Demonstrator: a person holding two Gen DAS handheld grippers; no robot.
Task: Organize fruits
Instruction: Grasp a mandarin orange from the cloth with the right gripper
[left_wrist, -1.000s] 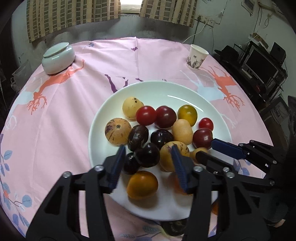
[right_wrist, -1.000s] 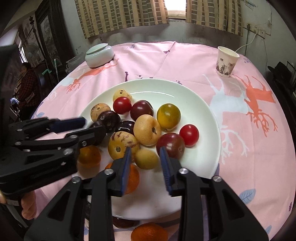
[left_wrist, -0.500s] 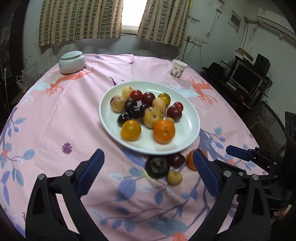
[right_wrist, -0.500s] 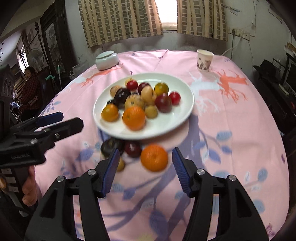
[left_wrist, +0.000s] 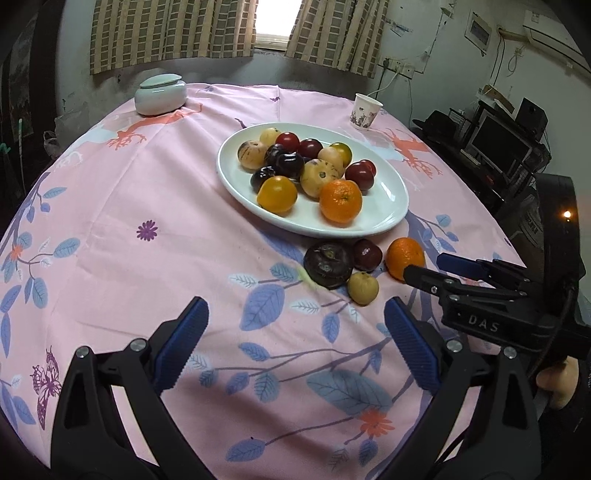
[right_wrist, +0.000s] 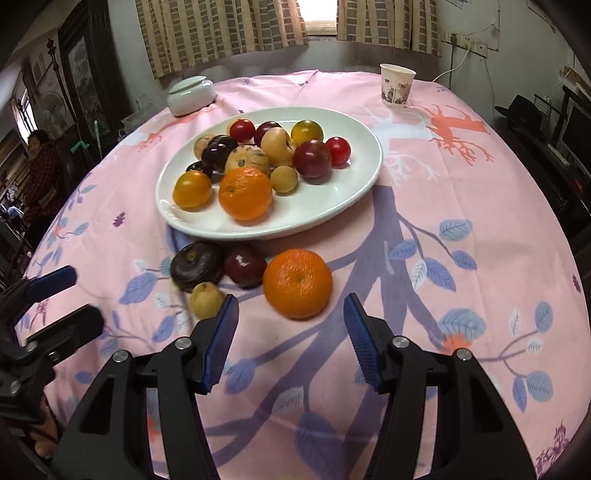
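- Both of my grippers hang over the pink tablecloth (left_wrist: 155, 192) with nothing between their pads; my left gripper (left_wrist: 295, 345) is spread very wide, blue pads far apart above bare cloth; my right gripper (right_wrist: 291, 341) is parted to a middling gap, also empty, its pads just short of the loose orange (right_wrist: 297, 283)
- Far left at the back I see a pale lidded jar (left_wrist: 160, 94) near the table edge, well apart from the fruit
- Left of centre on the cloth, four fruits lie loose in a tight cluster just in front of the plate's near rim: a dark flattened fruit (left_wrist: 328, 264), a small pale yellow fruit (left_wrist: 363, 288) touching it at the front, a dark red plum (left_wrist: 367, 254) behind, then the loose orange on the right end
- Centre: the white plate (right_wrist: 332, 206) carries the rest, piled close; an orange tomato (right_wrist: 192, 189) and a second orange (right_wrist: 245, 192) sit at the near side; behind them speckled tan fruits, dark purple ones, red tomatoes and a yellow-green one, many touching
- Right at the back, a paper cup (right_wrist: 396, 85) stands upright, well apart from the plate
- Far right in the left wrist view, my right gripper reaches in from the side, its tip just beside the loose orange
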